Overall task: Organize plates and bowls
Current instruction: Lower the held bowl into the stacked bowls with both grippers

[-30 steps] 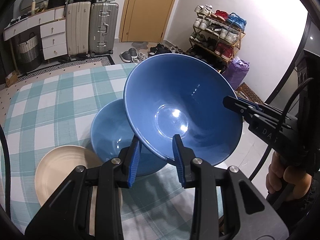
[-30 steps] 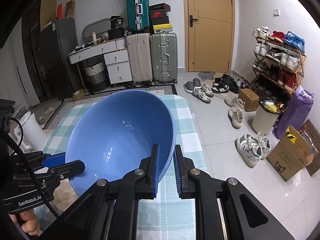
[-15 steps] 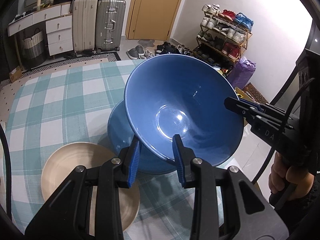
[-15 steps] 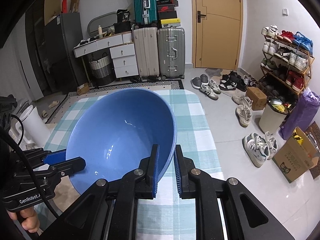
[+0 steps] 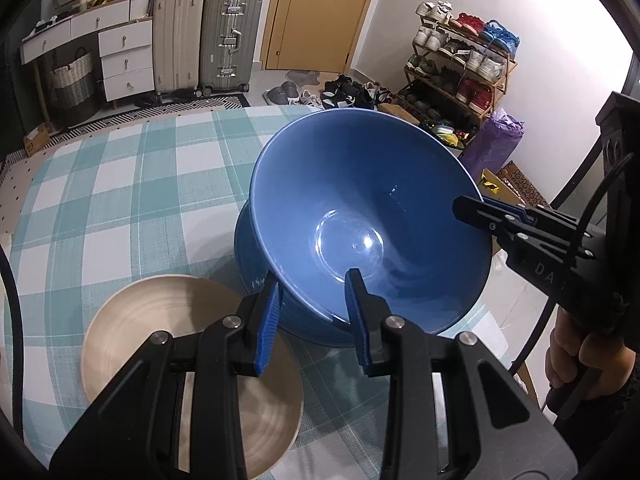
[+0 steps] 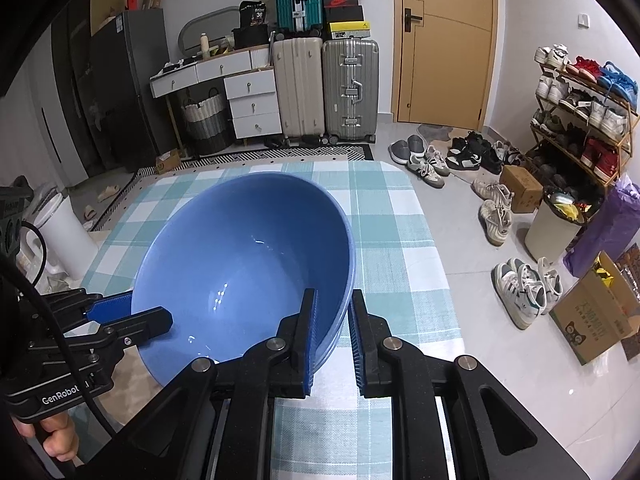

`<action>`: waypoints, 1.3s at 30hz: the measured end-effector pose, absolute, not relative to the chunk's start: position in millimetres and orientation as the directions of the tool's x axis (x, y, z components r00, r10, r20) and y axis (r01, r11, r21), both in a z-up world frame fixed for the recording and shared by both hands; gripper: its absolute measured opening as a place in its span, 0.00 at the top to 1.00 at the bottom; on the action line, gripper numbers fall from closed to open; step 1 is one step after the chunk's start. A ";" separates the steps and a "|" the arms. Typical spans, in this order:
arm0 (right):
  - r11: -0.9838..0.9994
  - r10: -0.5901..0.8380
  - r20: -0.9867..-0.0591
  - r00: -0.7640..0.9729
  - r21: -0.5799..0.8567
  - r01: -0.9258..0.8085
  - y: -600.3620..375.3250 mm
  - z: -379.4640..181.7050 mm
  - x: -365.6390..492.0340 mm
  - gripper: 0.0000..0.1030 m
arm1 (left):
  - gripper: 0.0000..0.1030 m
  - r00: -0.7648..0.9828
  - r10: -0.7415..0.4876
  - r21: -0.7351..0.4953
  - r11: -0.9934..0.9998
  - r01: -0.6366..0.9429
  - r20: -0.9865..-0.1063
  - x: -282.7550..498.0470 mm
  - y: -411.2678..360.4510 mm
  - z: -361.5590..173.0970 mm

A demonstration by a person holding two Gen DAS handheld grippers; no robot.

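Large glossy blue ceramic bowl centre frame, tilted, nested in second blue bowl on teal-white checked tablecloth. Left gripper fingers straddle near rim, gap visible, apart. Right gripper fingers apart astride opposite rim. Beige round ceramic plate lower left, just beside bowls.

"GenRobot" on left gripper body; "DA" on right gripper; "36" on black bag.
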State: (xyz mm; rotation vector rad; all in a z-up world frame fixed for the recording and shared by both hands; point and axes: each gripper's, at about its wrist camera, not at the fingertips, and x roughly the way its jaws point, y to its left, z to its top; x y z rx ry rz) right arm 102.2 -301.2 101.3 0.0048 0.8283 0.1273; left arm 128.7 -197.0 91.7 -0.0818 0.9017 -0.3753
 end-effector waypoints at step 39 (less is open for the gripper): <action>0.991 0.087 -0.781 0.619 0.005 -0.132 -288.1 51.7 121.5 0.85 | 0.72 0.591 -0.162 -0.001 0.965 0.263 -0.790 156.1 -202.8 38.2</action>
